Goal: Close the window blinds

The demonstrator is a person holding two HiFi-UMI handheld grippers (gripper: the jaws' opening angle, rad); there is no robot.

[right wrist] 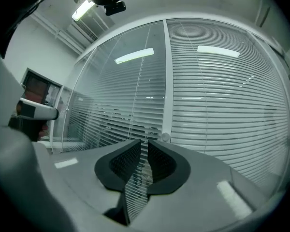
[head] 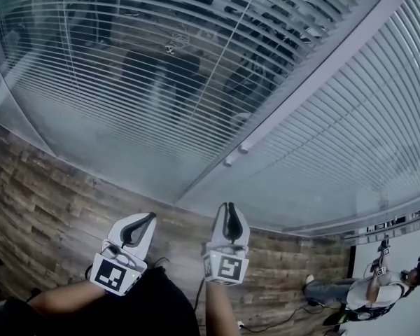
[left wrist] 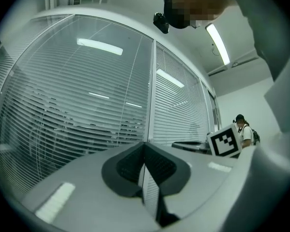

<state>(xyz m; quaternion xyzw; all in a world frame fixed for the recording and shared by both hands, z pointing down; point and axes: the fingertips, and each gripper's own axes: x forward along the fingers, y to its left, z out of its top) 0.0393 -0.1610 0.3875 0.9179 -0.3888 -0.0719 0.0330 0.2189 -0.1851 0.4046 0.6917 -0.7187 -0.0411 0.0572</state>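
Note:
Two window blinds fill the head view. The left blind has its slats tilted apart, with dark shapes showing through; the right blind looks flat and closed. A white frame post divides them, with a small knob low on it. Thin cords hang in front of the left blind. My left gripper is shut and empty, short of the glass. My right gripper points at the post's foot. Its jaws stand a narrow slit apart with nothing between them, as the right gripper view shows.
Wood-pattern floor runs along the foot of the windows. Another person crouches at the lower right with grippers in hand. A cable lies on the floor near them. My own dark clothing fills the bottom middle of the head view.

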